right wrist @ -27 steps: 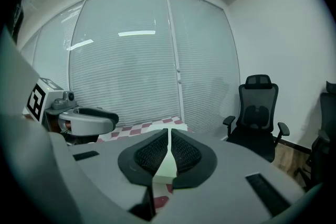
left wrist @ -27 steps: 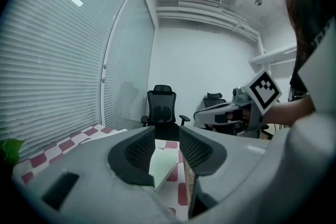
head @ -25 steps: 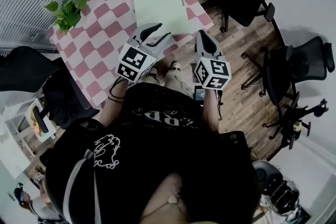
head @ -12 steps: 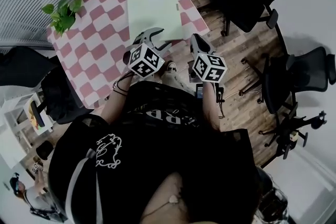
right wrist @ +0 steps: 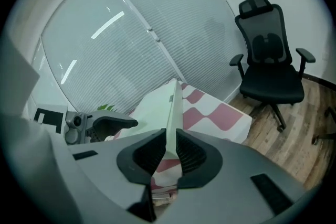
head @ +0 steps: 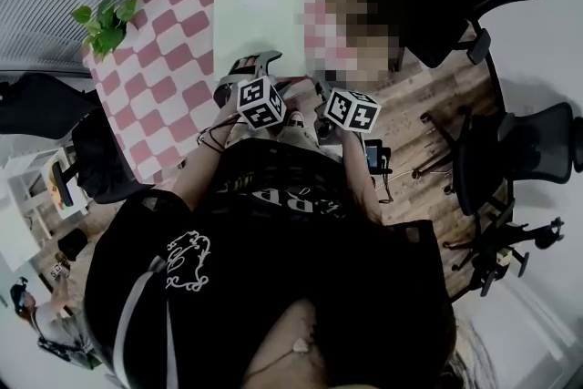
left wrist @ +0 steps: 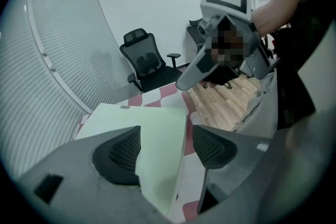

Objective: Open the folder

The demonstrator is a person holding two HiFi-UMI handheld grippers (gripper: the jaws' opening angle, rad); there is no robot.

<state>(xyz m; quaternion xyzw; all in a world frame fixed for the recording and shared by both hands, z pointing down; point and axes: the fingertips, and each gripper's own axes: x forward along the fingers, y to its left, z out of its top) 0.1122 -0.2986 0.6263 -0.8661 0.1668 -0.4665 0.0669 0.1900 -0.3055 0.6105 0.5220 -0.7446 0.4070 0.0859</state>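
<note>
Closed folder (head: 258, 14) lies flat at upper centre on the checked table (head: 173, 46): one folder only. Left gripper (head: 261, 61) hangs at its near edge, jaws just swung wide, that edge between the spread fingers, unpinched (likely lining up to catch the cover). Right gripper (right wrist: 168, 145), fingers pressed together on nothing, waits just right of it in the head view, probably to steady. Two grippers, one plant (head: 107, 21).

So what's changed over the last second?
Both grippers have moved forward to the near edge of the folder. The left gripper has just been opening its jaws; the folder's corner shows between them, ungripped. The right gripper stays shut. The folder still lies closed on the table.
</note>
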